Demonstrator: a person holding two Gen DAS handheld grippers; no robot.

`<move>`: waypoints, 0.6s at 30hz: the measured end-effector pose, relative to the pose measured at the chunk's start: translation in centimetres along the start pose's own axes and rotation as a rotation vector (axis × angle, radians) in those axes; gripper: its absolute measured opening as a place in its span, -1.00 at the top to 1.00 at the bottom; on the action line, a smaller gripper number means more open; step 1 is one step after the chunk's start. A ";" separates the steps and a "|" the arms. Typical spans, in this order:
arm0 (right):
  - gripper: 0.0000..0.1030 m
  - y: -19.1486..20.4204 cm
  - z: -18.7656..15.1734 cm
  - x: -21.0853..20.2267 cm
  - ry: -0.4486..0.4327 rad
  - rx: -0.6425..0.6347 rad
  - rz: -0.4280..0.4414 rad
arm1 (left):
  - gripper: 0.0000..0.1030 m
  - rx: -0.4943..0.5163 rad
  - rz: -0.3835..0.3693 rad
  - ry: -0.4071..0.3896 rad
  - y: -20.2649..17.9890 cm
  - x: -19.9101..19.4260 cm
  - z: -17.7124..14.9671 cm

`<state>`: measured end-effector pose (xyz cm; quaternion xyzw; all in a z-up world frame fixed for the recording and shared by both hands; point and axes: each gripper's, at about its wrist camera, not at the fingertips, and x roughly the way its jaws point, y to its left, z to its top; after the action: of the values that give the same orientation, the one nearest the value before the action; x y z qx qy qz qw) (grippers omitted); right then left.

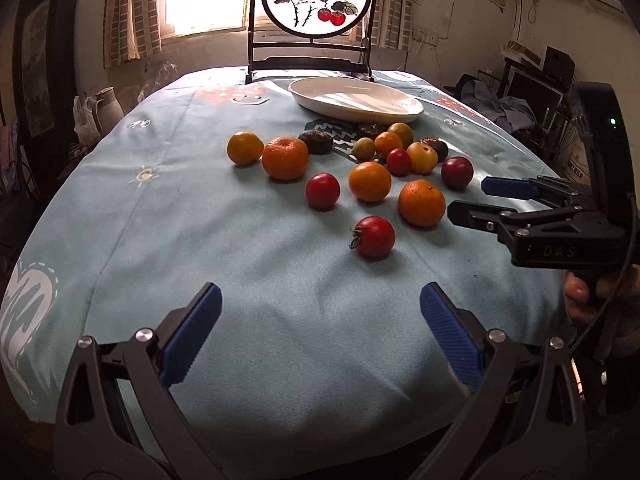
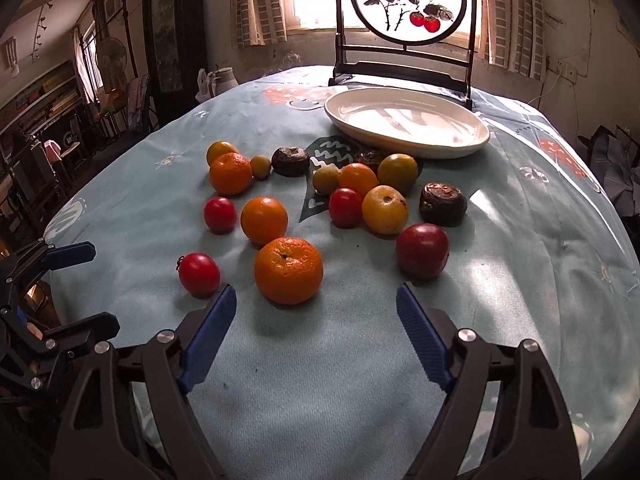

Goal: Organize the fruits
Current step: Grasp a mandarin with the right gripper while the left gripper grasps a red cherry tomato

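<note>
Left gripper (image 1: 320,304) and right gripper (image 2: 316,300) are both spread wide, holding nothing. The fruits (image 2: 289,270) lie scattered on the blue tablecloth (image 2: 520,240), near the white plate (image 2: 472,144).

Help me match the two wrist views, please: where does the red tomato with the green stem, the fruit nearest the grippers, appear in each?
Left wrist: the stemmed red tomato lies just right of centre, ahead of the open left gripper.
Right wrist: it lies lower left, beside the right gripper's left fingertip.
Shared landmark: the empty white plate behind the fruit.
</note>
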<state>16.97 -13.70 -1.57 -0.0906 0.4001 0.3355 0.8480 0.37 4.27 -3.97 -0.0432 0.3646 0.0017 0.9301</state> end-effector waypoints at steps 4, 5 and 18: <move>-0.58 0.4 1.3 2.4 0.063 -0.007 0.049 | -0.96 -0.008 0.006 0.005 0.6 0.6 0.0; -0.55 0.6 1.5 2.8 0.071 -0.013 0.056 | -0.96 -0.010 0.006 0.004 0.7 0.7 0.0; 0.14 -2.9 -0.3 1.2 0.028 0.157 0.164 | -0.76 0.087 -0.077 0.013 -2.0 2.8 2.2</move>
<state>19.22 -15.38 -2.98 0.0047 0.4429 0.3702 0.8165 3.96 2.39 -4.15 -0.0168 0.3685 -0.0500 0.9281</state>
